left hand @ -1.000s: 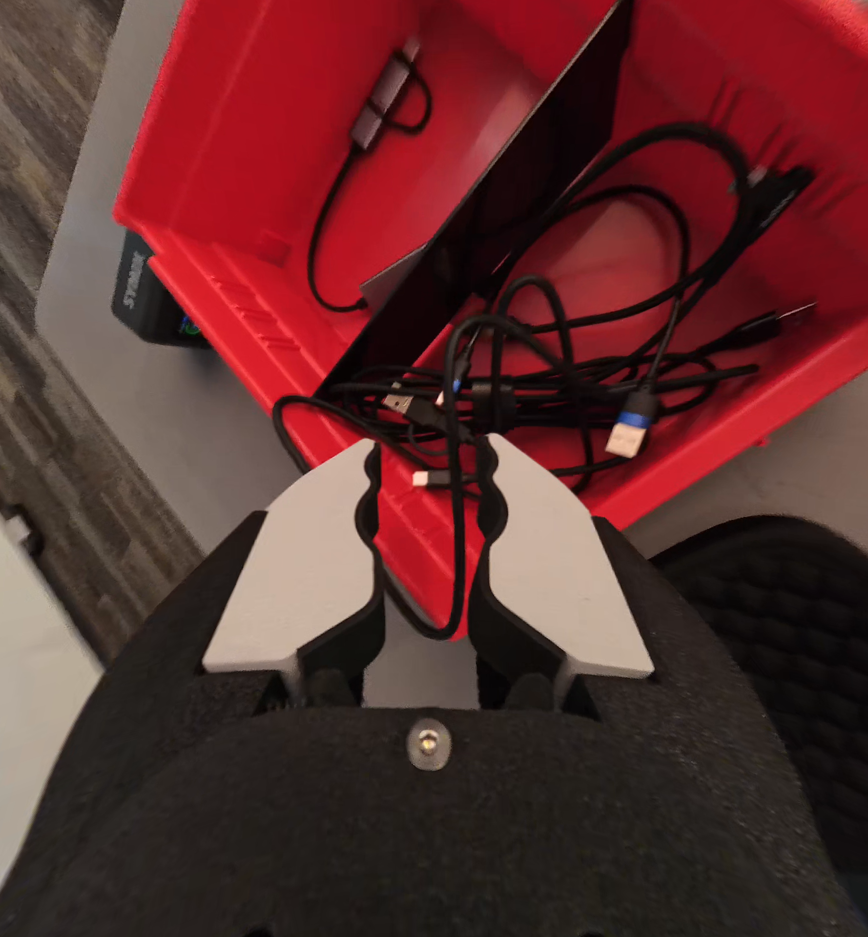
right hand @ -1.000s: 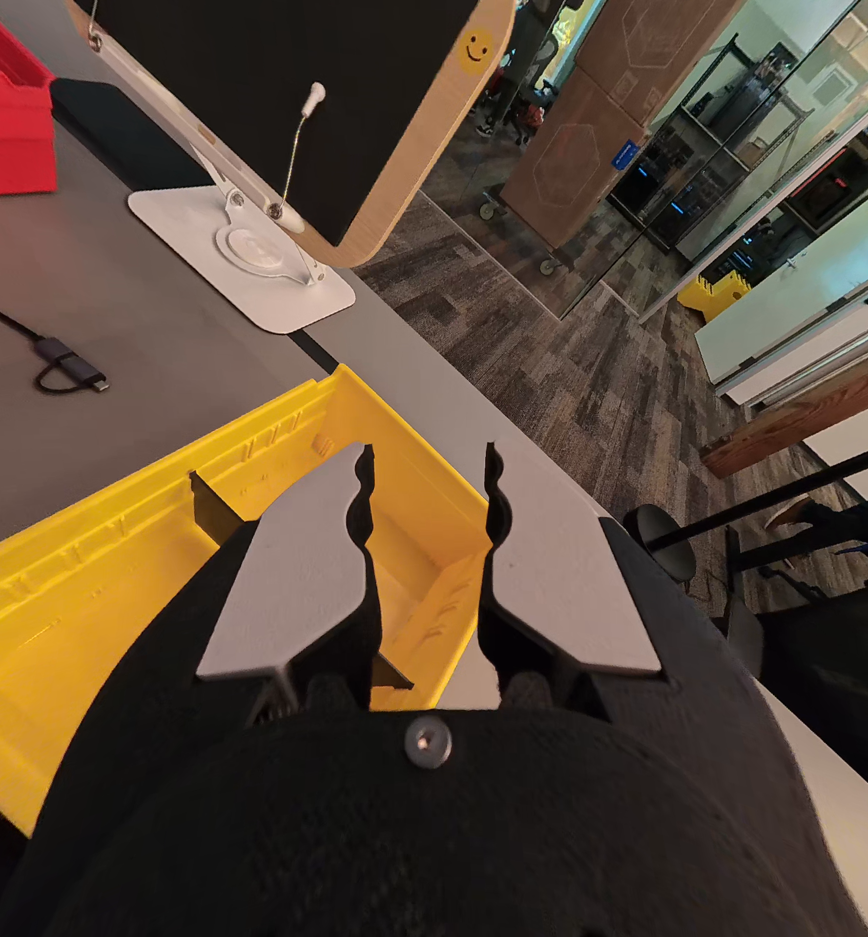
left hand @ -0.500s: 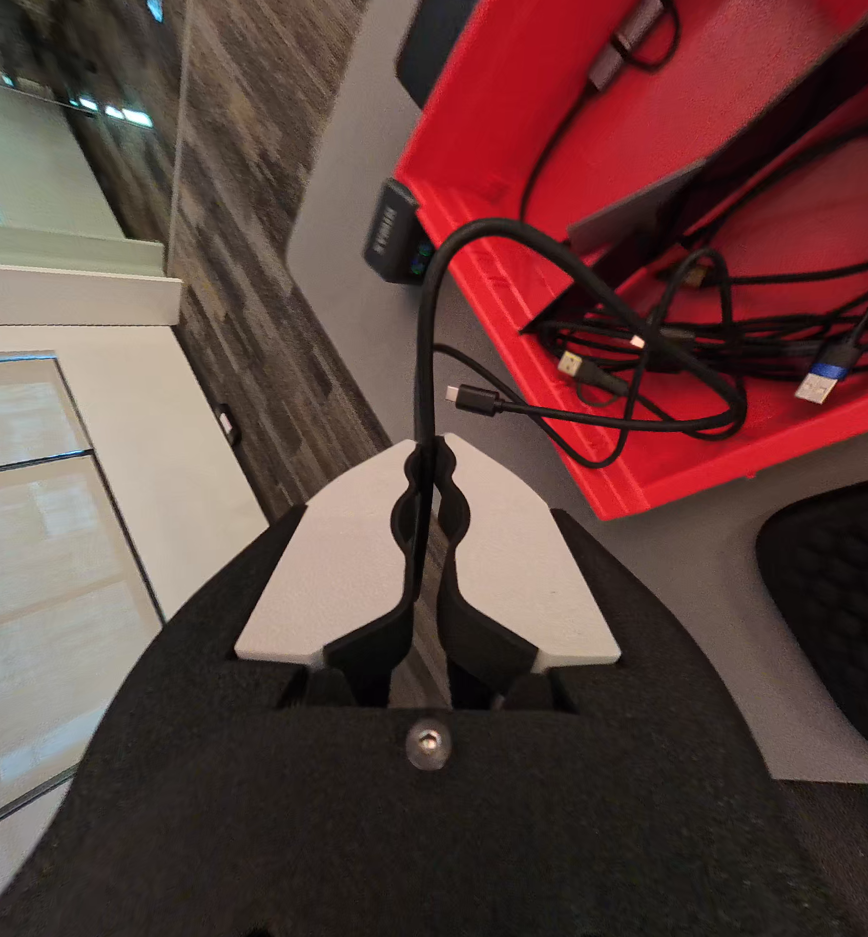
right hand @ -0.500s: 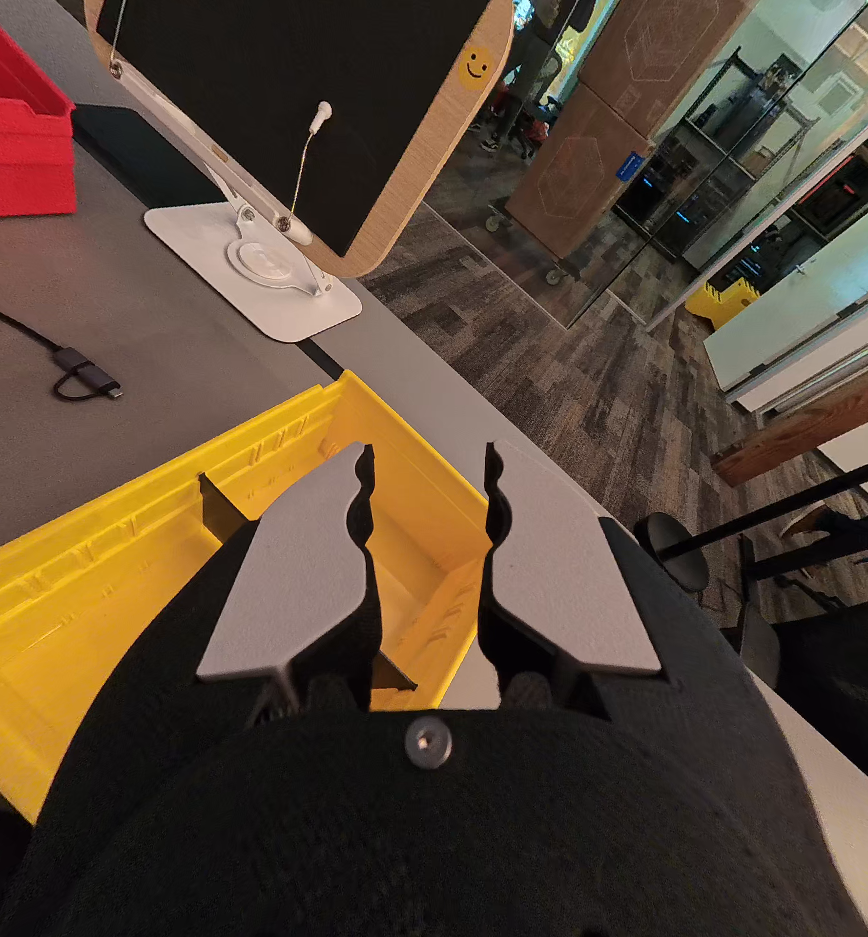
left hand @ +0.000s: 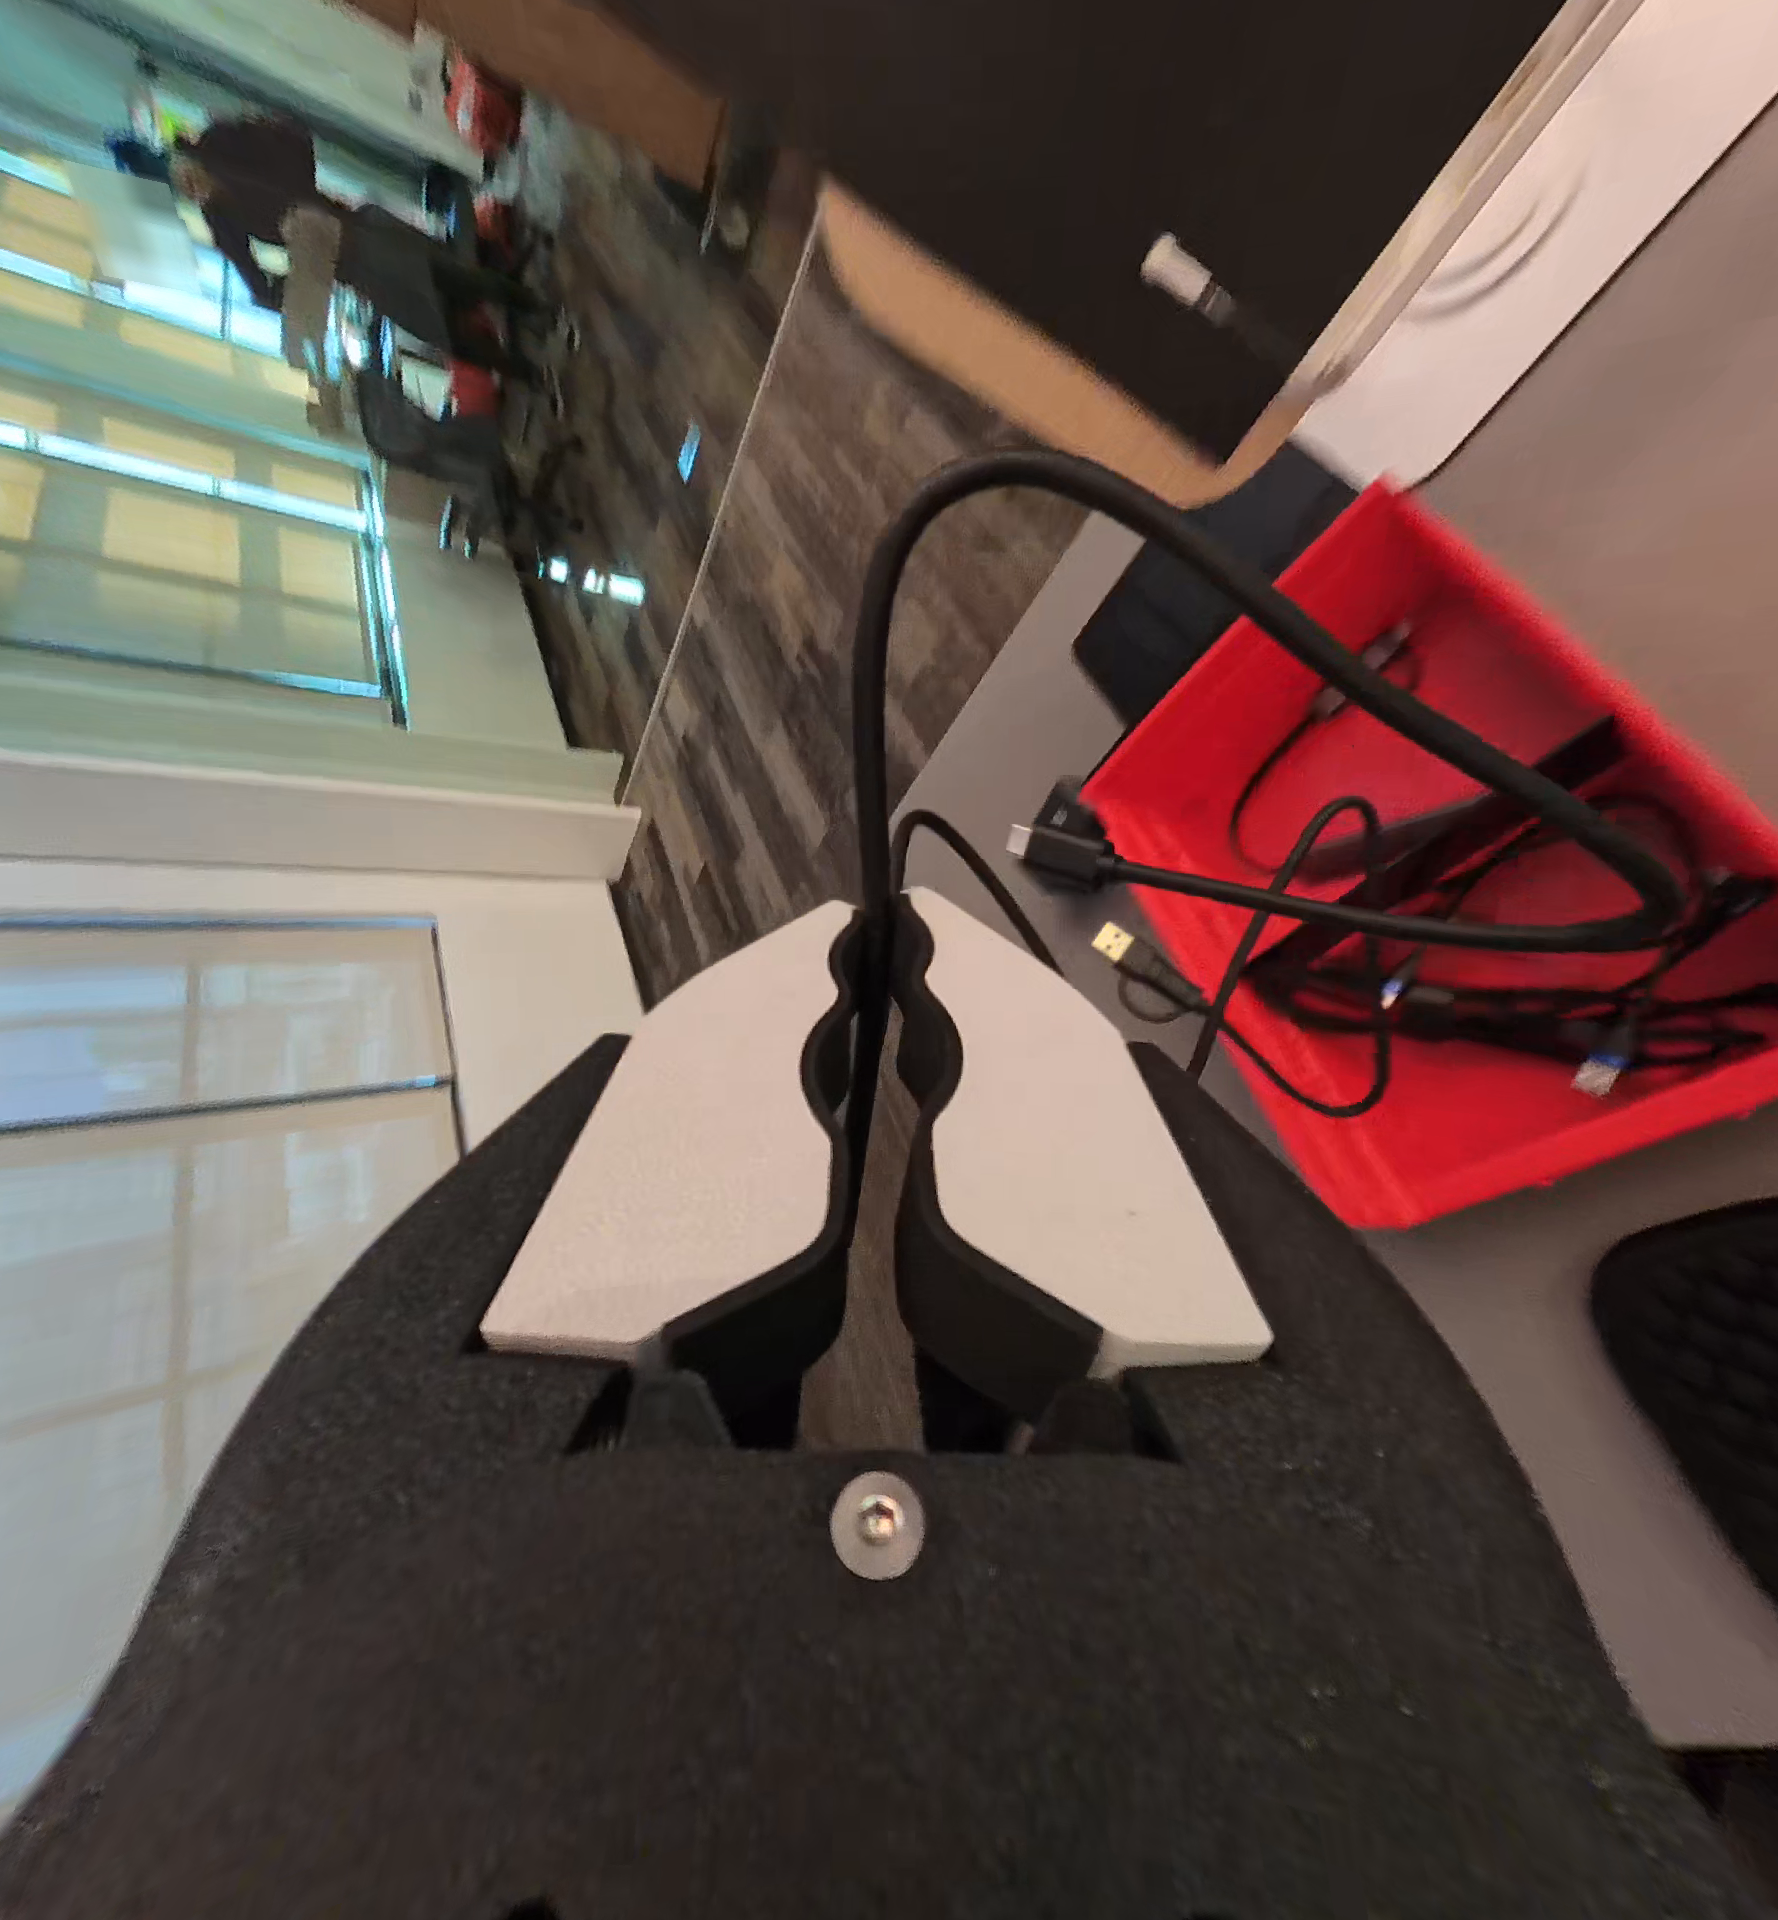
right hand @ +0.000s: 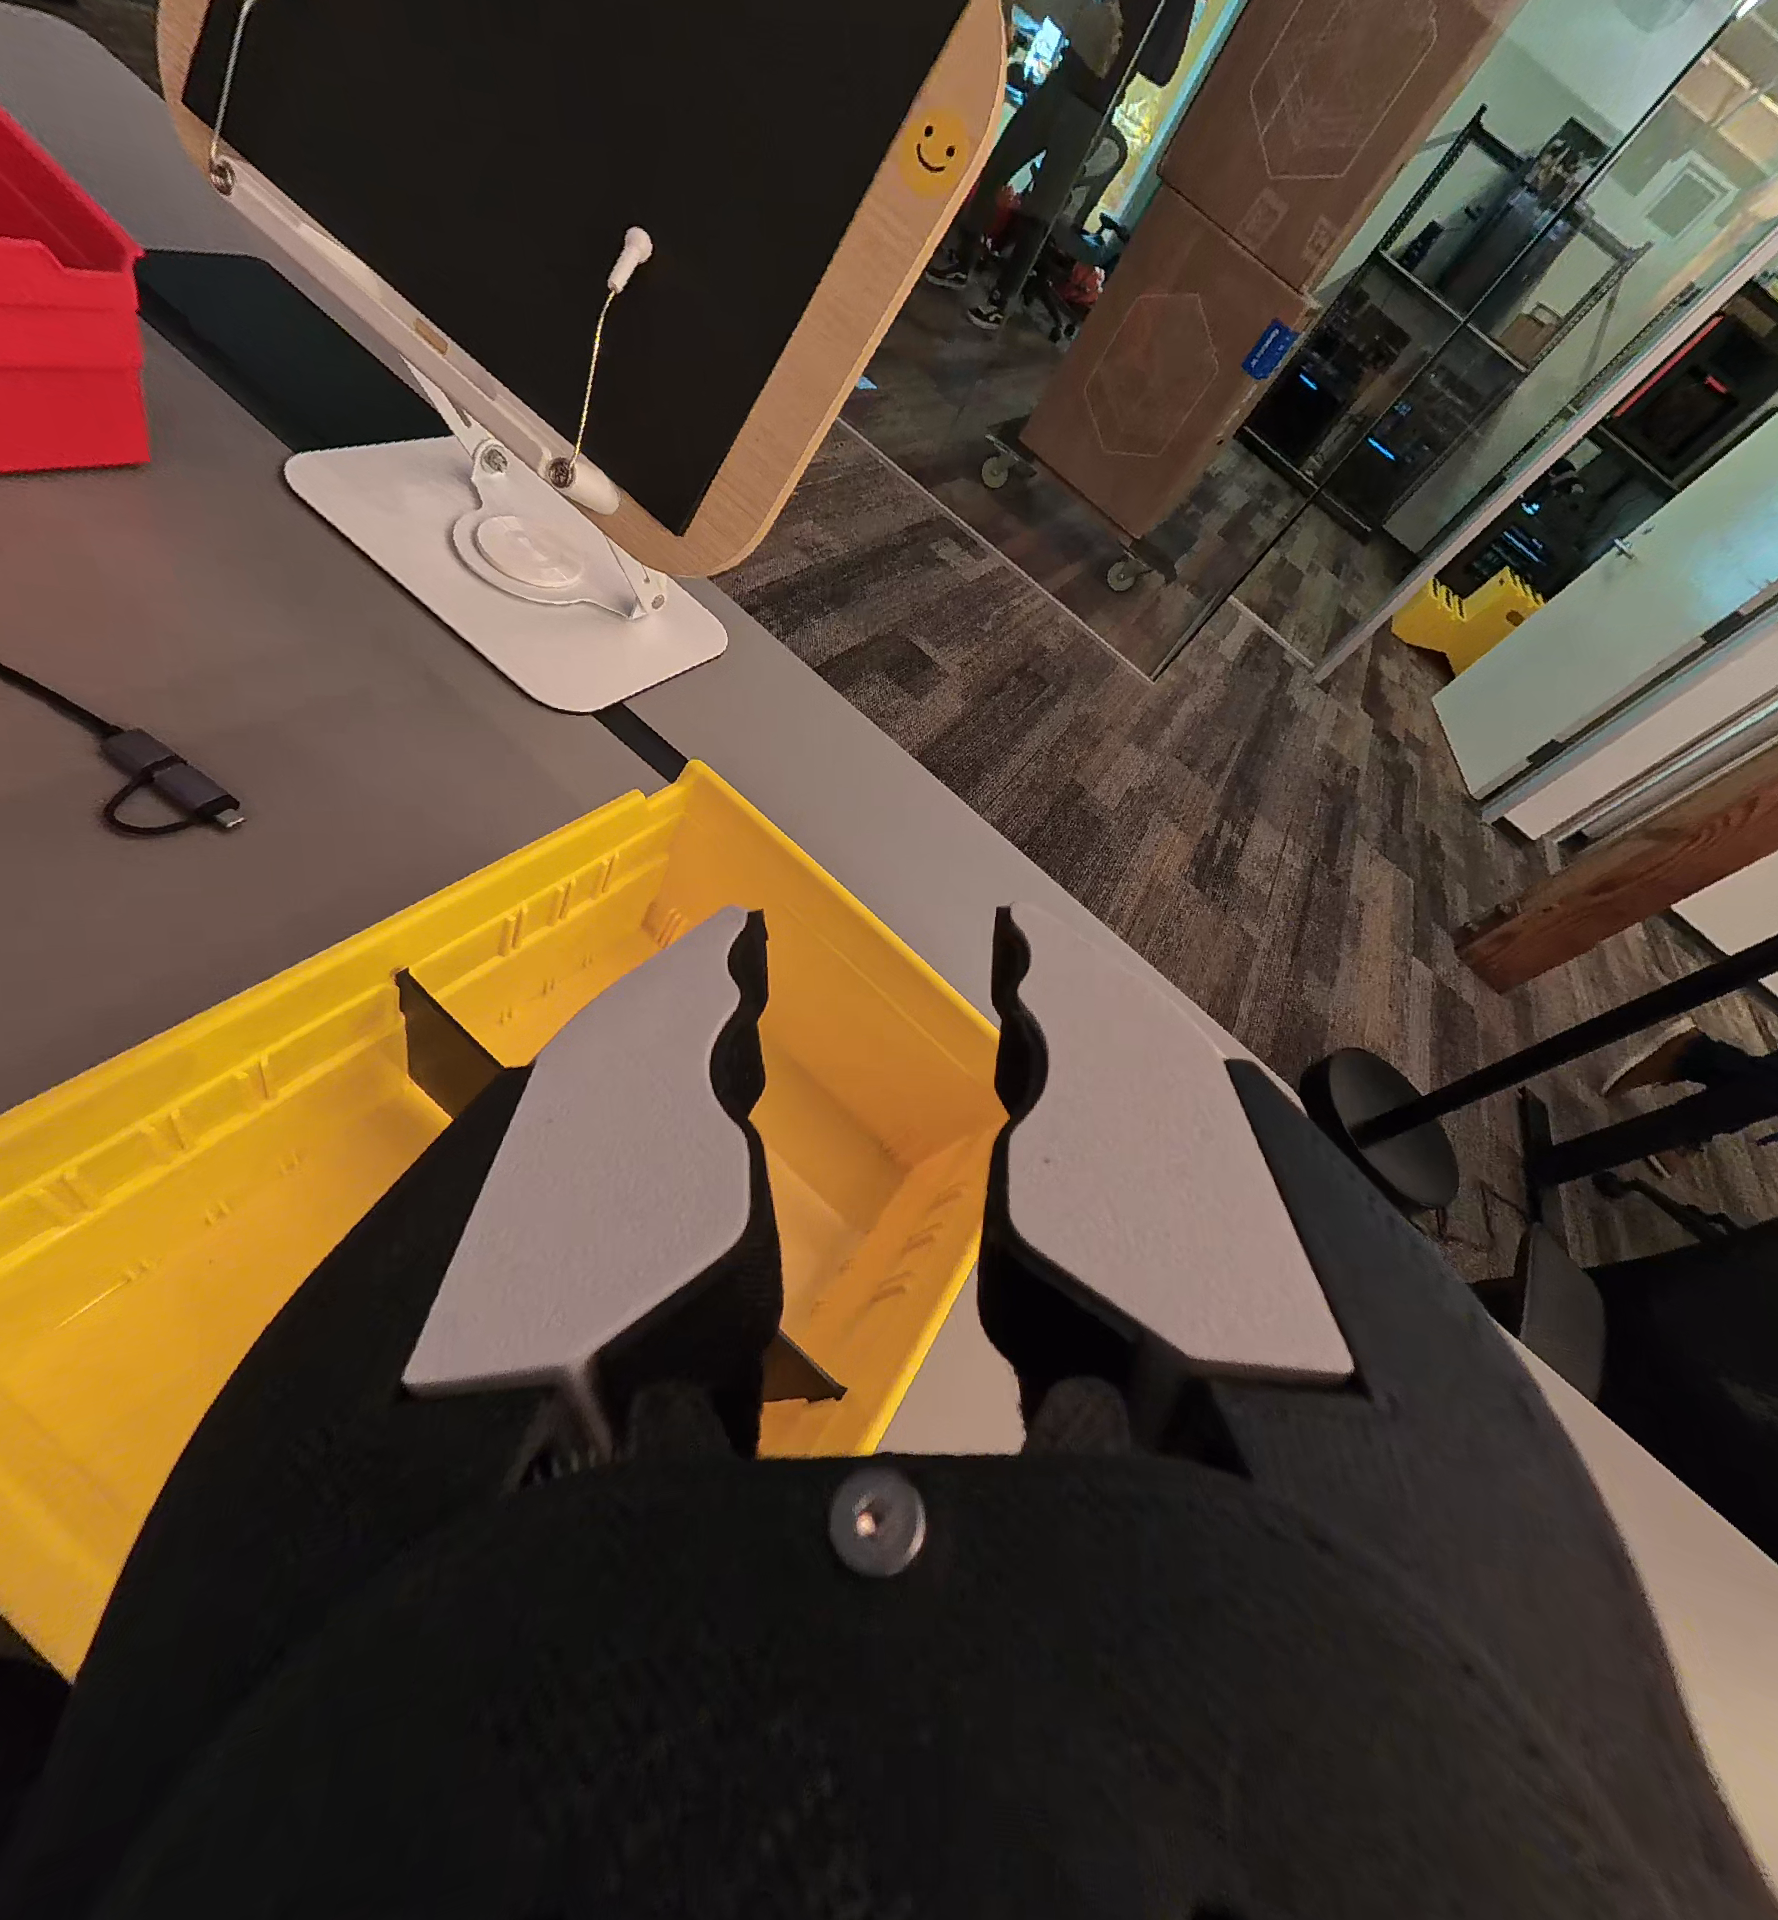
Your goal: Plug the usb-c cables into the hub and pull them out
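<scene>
Left wrist view — left tongs (left hand: 877,920) pinch thick black cable (left hand: 1280,623); right tongs (right hand: 877,935) gape.

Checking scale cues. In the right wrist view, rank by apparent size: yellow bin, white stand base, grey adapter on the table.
1. yellow bin, though it sits nearest the camera, which inflates it
2. white stand base
3. grey adapter, clearly smallest

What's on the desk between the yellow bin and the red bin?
In the right wrist view, only a grey adapter plug on its dark cord lies between the yellow bin and red bin.
</scene>
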Demonstrator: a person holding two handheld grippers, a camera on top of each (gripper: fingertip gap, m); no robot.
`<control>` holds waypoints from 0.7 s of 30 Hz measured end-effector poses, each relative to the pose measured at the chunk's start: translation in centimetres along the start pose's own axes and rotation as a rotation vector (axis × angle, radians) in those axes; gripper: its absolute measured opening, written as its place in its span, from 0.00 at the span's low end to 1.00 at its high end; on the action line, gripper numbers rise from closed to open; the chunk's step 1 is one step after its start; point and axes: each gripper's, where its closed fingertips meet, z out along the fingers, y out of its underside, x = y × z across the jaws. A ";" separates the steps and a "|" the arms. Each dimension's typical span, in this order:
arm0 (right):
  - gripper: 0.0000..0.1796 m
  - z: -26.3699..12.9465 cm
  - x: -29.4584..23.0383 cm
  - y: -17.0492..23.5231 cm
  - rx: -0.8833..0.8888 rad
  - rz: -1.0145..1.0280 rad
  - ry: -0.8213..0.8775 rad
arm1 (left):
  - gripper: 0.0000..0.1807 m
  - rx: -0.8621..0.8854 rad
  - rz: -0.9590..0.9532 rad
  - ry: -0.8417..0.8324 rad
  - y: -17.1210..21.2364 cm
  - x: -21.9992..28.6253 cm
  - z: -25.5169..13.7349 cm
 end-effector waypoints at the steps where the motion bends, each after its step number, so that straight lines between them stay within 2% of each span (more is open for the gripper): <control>1: 0.24 -0.2 0.1 -0.1 0.006 0.003 0.002 | 0.01 0.038 0.003 0.020 -1.5 1.1 -0.4; 5: 0.24 -0.6 0.2 -0.2 0.027 0.015 0.000 | 0.02 0.165 0.030 0.130 -6.6 7.0 -0.9; 9: 0.24 -0.8 0.2 -0.4 0.036 0.015 -0.005 | 0.02 0.230 0.051 0.270 -9.6 14.2 0.7; 14: 0.24 -0.8 0.0 -0.6 0.045 0.013 -0.011 | 0.01 0.263 0.099 0.425 -11.4 23.2 4.2; 21: 0.24 -0.7 0.1 -0.6 0.040 0.014 -0.010 | 0.01 0.275 0.108 0.558 -12.6 31.8 8.0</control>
